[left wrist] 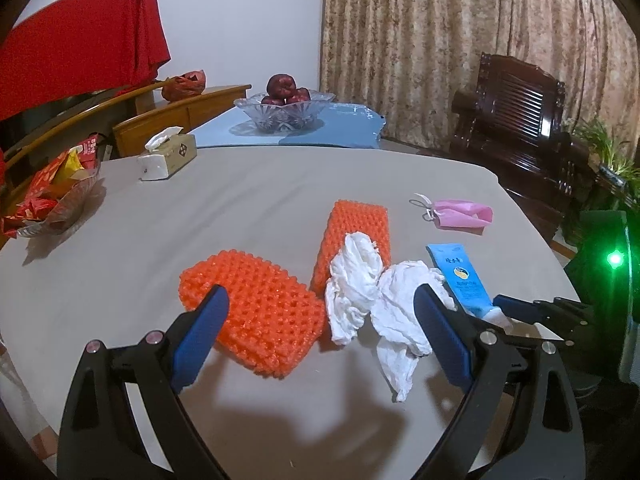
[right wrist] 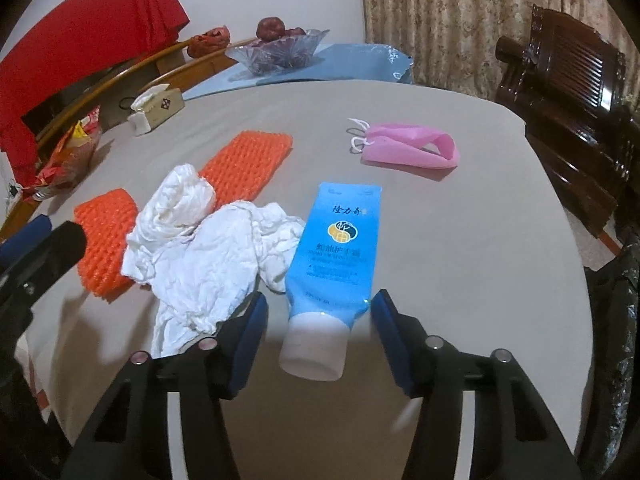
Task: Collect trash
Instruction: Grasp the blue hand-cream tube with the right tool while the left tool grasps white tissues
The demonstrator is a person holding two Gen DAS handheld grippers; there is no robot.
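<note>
On the grey table lie two orange foam nets (left wrist: 256,316) (left wrist: 356,236), crumpled white tissues (left wrist: 372,292), a blue tube with a white cap (left wrist: 464,280) and a pink face mask (left wrist: 460,214). My left gripper (left wrist: 320,304) is open above the near net and the tissues. My right gripper (right wrist: 318,312) is open, its fingers either side of the blue tube's (right wrist: 336,248) white cap end. The tissues (right wrist: 208,248), nets (right wrist: 244,164) and mask (right wrist: 408,146) also show in the right wrist view.
A tissue box (left wrist: 168,154), a dish of red snack packets (left wrist: 52,196) and a glass fruit bowl (left wrist: 284,110) on a blue mat stand at the back left. A dark wooden chair (left wrist: 516,128) is at the right. A black bag (right wrist: 616,340) hangs off the table's right edge.
</note>
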